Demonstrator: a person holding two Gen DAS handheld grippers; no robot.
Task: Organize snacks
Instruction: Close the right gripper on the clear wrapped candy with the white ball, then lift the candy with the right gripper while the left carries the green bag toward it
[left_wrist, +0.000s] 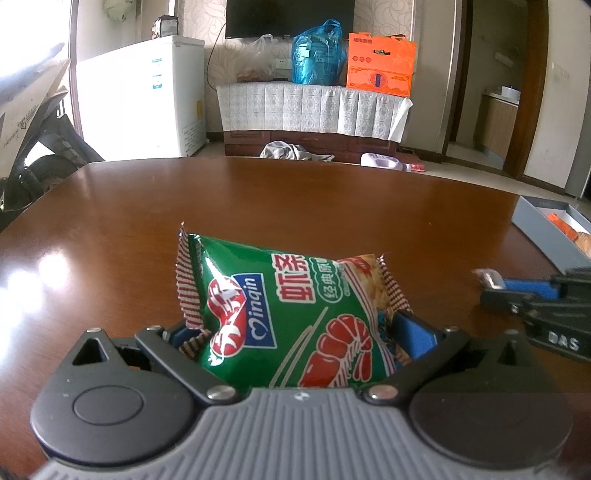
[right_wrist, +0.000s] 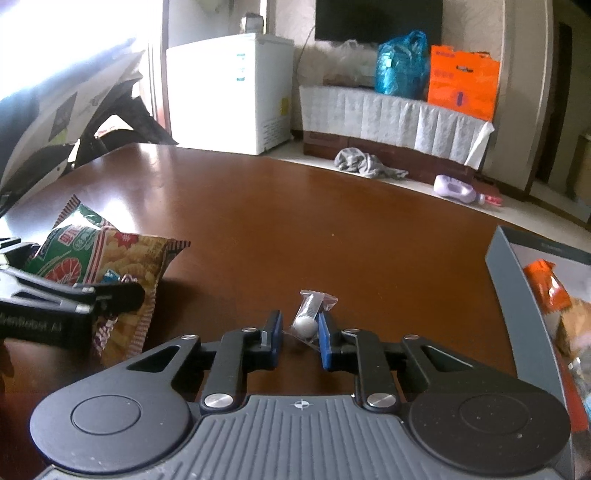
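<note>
A green shrimp-chip bag (left_wrist: 288, 306) sits between the blue pads of my left gripper (left_wrist: 299, 332), which is shut on its near end just above the brown table (left_wrist: 258, 199). The same bag (right_wrist: 103, 251) appears at the left of the right wrist view, with the left gripper (right_wrist: 114, 295) clamped on it. My right gripper (right_wrist: 299, 332) is shut on a small white candy in a clear wrapper (right_wrist: 306, 325), low over the table. In the left wrist view the right gripper (left_wrist: 495, 286) reaches in from the right edge.
A grey open box (right_wrist: 517, 295) stands at the table's right edge with an orange packet (right_wrist: 550, 291) inside; the box (left_wrist: 546, 229) also shows in the left wrist view. Beyond the table are a white freezer (left_wrist: 147, 99), a covered cabinet (left_wrist: 314, 107) and a scooter (left_wrist: 33, 122).
</note>
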